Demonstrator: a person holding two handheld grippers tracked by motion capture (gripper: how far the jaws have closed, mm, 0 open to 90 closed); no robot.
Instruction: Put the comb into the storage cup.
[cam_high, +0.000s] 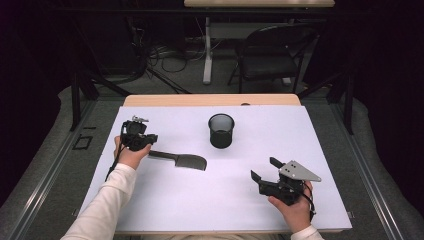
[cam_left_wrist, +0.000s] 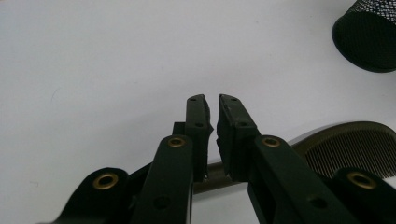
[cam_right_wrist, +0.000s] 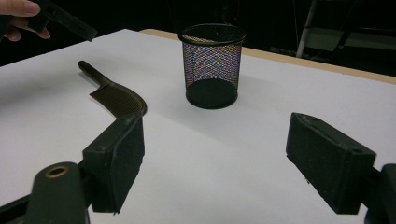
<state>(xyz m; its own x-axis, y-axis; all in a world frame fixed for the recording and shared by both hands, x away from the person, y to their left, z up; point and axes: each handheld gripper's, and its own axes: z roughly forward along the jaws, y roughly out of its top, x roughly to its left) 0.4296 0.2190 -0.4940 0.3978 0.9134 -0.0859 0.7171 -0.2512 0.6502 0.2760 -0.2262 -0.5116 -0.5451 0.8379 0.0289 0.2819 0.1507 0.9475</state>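
High view: a white sheet covers the counter (cam_high: 165, 200). A black mesh cup (cam_high: 221, 130) stands upright near the far middle. A dark flat tool with a handle and a finely ridged blade (cam_high: 186, 161) lies between the cup and the left hand-held gripper (cam_high: 136, 137), handle toward that gripper. The right hand-held gripper (cam_high: 264, 172) hovers well apart at the near right, jaws spread. A folding chair (cam_high: 270, 55) and cables stand beyond the counter.

Left gripper view: the jaws are nearly pressed together, straddling the tool's handle (cam_left_wrist: 224, 177); contact is unclear. The cup sits at the upper right.

Right gripper view: wide-spread jaws frame the cup and tool, nothing between them.
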